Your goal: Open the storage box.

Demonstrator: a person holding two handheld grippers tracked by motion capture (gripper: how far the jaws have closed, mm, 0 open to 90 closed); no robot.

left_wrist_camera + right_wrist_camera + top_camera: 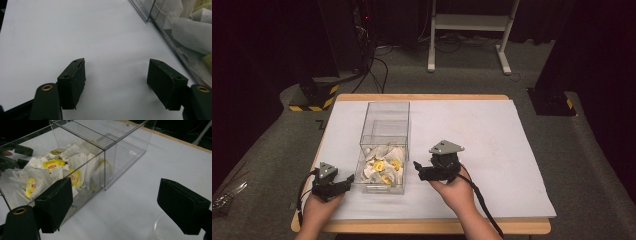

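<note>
At the near table edge, a person's two hands each hold a gripper. The left gripper [348, 182], at seven o'clock of a clear box [384, 131], has its jaws spread wide and empty over white paper [472, 135]. The right gripper [417, 168], at four o'clock of the box, is likewise released. Tea bags [382, 167] fill the box's near compartment; the far one looks empty. This seems the approach stage; next likely means reaching inside for a bag.

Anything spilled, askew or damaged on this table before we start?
Nothing stands out. The clear box sits upright on the white sheet, tea bags heaped inside its near compartment, none outside. Left gripper and right gripper flank it, both open and empty.
</note>
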